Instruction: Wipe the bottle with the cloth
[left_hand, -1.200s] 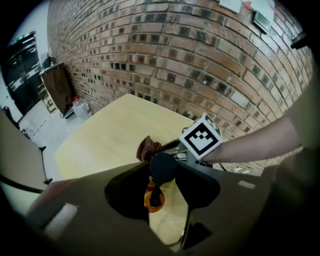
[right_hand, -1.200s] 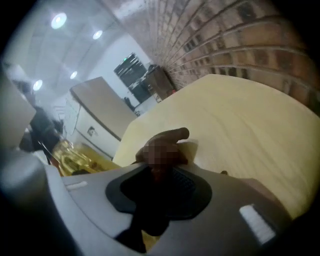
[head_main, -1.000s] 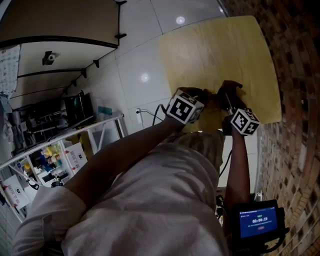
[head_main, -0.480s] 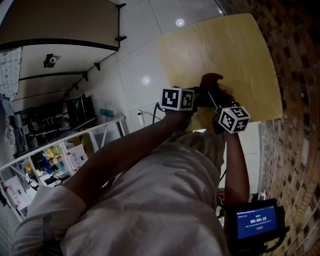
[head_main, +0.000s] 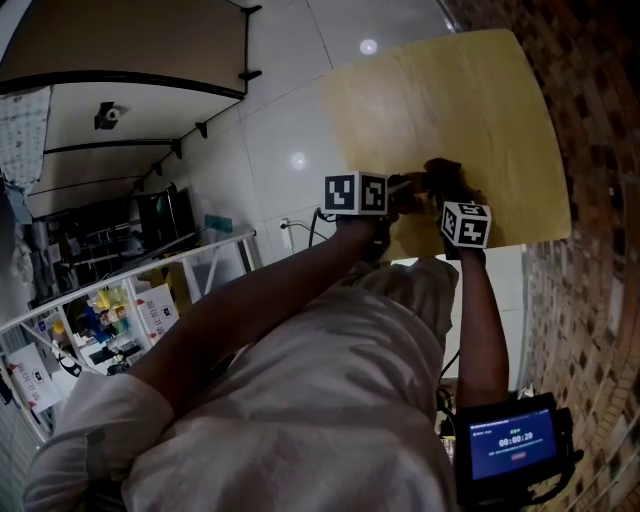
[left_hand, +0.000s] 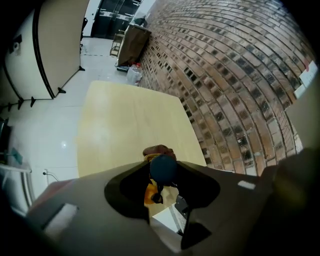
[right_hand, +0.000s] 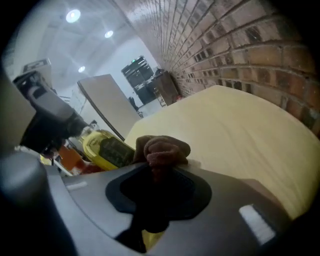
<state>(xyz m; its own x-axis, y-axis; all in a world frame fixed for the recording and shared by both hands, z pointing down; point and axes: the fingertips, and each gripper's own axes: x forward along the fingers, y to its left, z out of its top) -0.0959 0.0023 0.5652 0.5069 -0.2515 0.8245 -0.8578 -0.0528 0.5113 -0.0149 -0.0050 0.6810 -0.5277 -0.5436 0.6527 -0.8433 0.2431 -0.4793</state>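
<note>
Seemingly mid-wipe, with left gripper (left_hand: 161, 175) clamped on bottle (right_hand: 107, 147), right gripper (right_hand: 156, 175) pinching cloth (right_hand: 162, 149) just beside it, more rubbing probably left.

Your two arms reach out over a pale wooden table (head_main: 470, 90) and meet near its close edge. The left gripper (head_main: 405, 188) is on the left with its marker cube facing up at you. The right gripper (head_main: 440, 190) is just beside it, cube tilted a bit toward the brick wall (head_main: 600, 200). A dark brown cloth (head_main: 443, 170) is bunched right where the two tips meet. The jaws are too dark to read from up here. There's a device with a lit blue screen (head_main: 515, 445) strapped on your right forearm. Off to the left you've got white tiled floor (head_main: 270, 110) and a shelf rack (head_main: 150, 264) crammed with boxes.
</note>
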